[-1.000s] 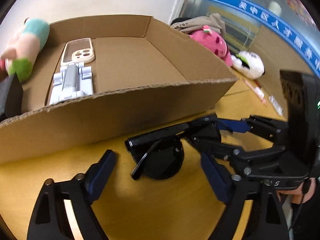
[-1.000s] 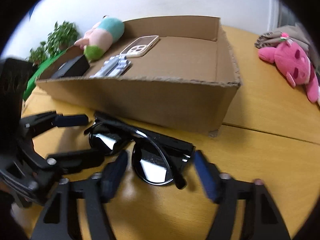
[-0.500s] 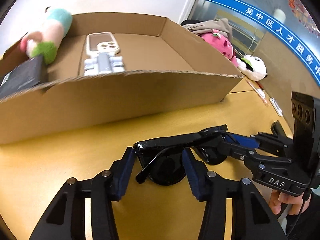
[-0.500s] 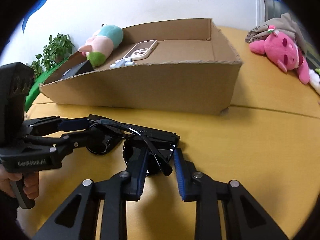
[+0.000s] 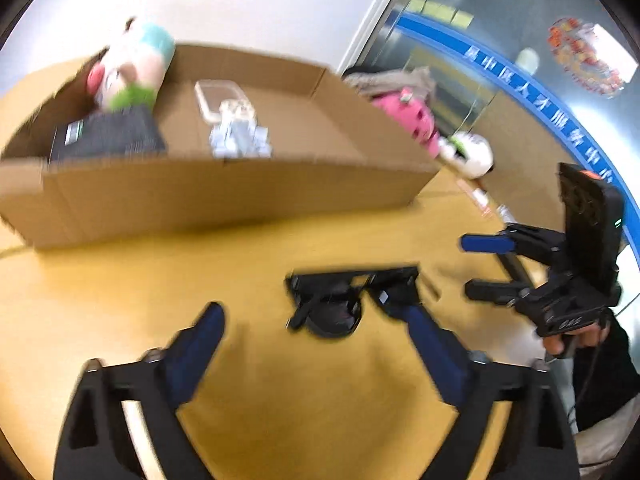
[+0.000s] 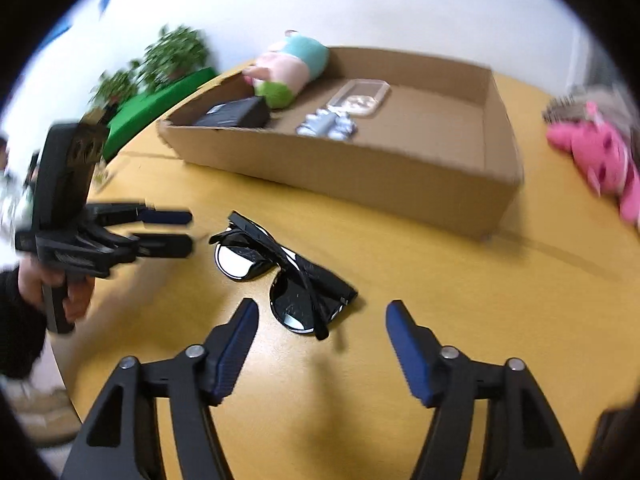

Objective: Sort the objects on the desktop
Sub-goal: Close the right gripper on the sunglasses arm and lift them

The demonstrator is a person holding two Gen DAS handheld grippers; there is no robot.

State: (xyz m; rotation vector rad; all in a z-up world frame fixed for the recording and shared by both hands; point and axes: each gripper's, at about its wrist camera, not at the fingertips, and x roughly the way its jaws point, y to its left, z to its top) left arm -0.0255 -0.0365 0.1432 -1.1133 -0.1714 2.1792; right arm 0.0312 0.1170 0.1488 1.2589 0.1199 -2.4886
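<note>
Black sunglasses (image 5: 340, 300) (image 6: 280, 272) lie folded on the yellow table (image 5: 280, 392), in front of a cardboard box (image 5: 224, 196) (image 6: 340, 168). My left gripper (image 5: 306, 312) hovers just short of them; its jaws are opening wide and no pad presses the frame. In the right wrist view it (image 6: 191, 231) points at the glasses' left lens. My right gripper (image 6: 322, 306) is also opening, its tips on either side of the near lens without touching. From the left wrist view it (image 5: 466, 267) stands apart to the right of the glasses.
The box holds a pink-and-teal plush (image 6: 292, 66), a black case (image 6: 236, 114), a silver stand (image 6: 328, 124) and a phone case (image 6: 360, 98). A pink plush (image 6: 596, 152) and a white plush (image 5: 468, 154) lie to the right. Green plants (image 6: 160, 60) stand behind on the left.
Both grippers narrowed around the sunglasses half a second ago and have since spread wide and drawn back and up. The sunglasses stay on the table, now farther from the box.
</note>
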